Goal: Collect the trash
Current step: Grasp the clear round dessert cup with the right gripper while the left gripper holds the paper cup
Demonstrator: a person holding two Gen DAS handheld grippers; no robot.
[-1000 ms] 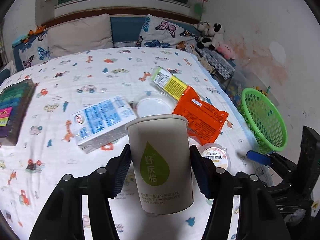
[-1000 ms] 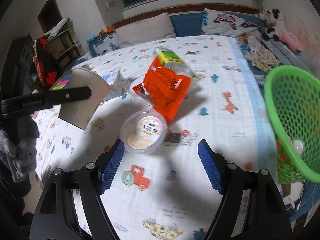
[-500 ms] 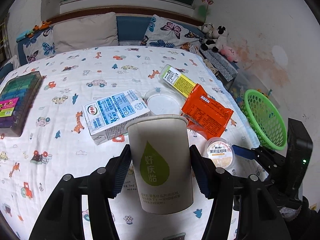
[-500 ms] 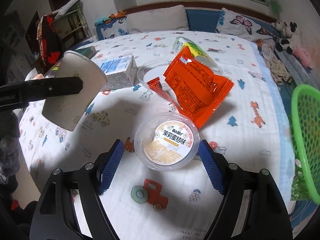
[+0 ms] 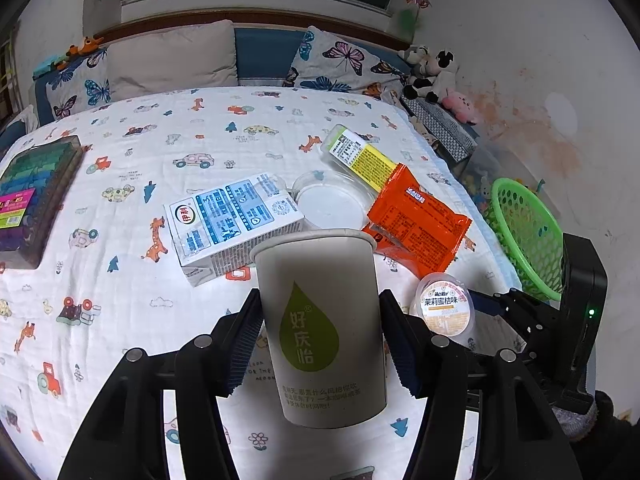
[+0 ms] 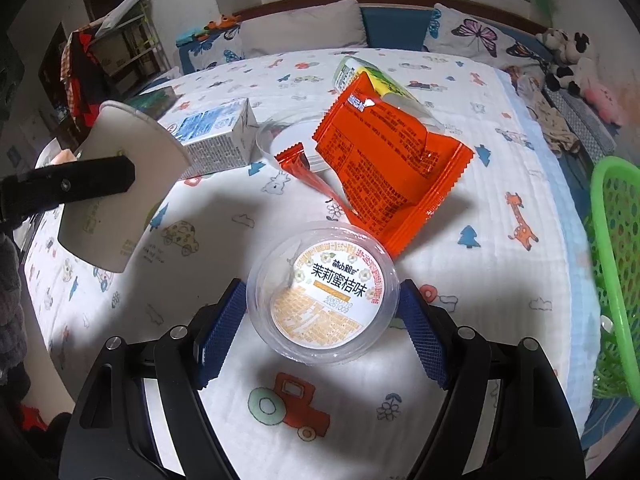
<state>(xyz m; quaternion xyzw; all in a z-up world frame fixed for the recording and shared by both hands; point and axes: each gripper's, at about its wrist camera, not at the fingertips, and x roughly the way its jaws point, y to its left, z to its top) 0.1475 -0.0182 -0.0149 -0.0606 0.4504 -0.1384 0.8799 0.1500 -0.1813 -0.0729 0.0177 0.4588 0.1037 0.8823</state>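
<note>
A: Holding a white paper cup (image 5: 320,328) upright, the left tool (image 5: 320,340) has both blue pads pressed on its sides, lifted above the bed (image 5: 120,300).

B: Right tool (image 6: 322,320)?

A: Released. Jaws spread wide on either side of a clear lidded jelly cup (image 6: 323,290) lying on the bed sheet; whether the pads touch its rim, cannot tell.

B: Other trash?

A: Orange snack wrapper (image 6: 384,160) just behind the jelly cup, partly over a clear round lid (image 5: 334,204). Blue-and-white milk carton (image 5: 232,224) on its side, beside that lid. Yellow-green labelled pack (image 5: 360,156) behind the wrapper.

B: Bin?

A: Green mesh basket (image 6: 612,264) at the bed's right edge.
</note>
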